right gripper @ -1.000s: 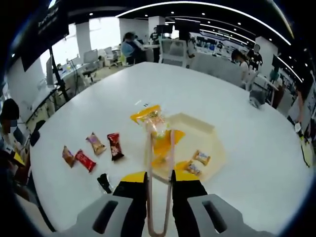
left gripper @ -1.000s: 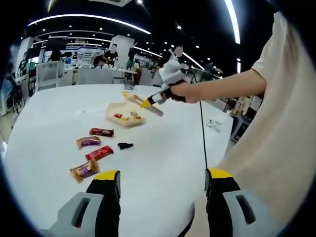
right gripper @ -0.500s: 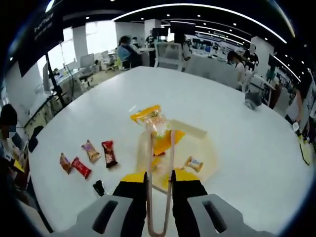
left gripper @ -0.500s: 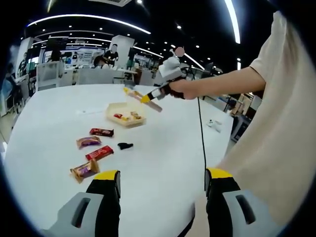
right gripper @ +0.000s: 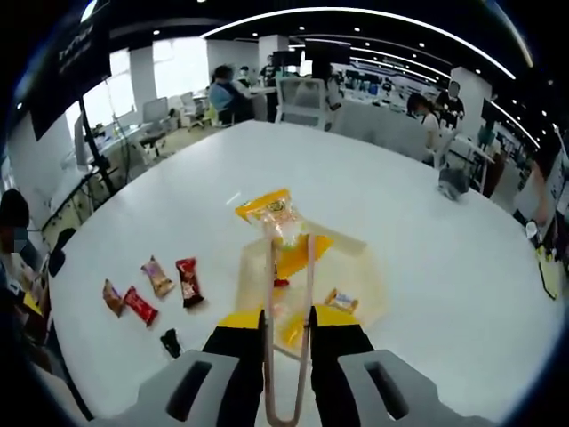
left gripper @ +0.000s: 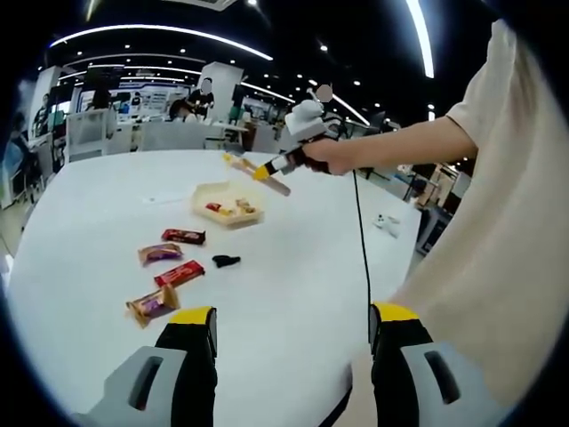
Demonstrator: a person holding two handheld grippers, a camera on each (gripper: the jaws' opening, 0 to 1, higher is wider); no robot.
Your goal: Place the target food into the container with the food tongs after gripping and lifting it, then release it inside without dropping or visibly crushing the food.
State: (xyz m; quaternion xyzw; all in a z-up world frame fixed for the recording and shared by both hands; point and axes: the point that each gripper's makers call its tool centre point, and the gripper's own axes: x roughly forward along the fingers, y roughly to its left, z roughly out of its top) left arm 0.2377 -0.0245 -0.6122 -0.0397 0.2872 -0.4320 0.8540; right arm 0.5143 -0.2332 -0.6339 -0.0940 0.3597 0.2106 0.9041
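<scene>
My right gripper (right gripper: 286, 318) is shut on a pair of clear food tongs (right gripper: 287, 276). The tongs pinch a yellow snack packet (right gripper: 274, 212) and hold it in the air above the shallow cream container (right gripper: 369, 277), which has a few wrapped snacks inside. The left gripper view has the same tongs (left gripper: 271, 178) and yellow packet (left gripper: 235, 161) hovering over the container (left gripper: 206, 189), with the right gripper (left gripper: 304, 124) in a person's hand. Low over the table's near side, my left gripper (left gripper: 293, 318) stands open, nothing between its jaws.
Several wrapped snack bars (left gripper: 180, 237) lie in a row left of the container on the round white table (left gripper: 293, 258), with a small black object (left gripper: 225, 261) beside them. A cable (left gripper: 363, 231) hangs from the right gripper. Chairs and people are beyond the table.
The right gripper has lifted a little with the tongs and yellow packet, which stays over the container. The left gripper has not moved.
</scene>
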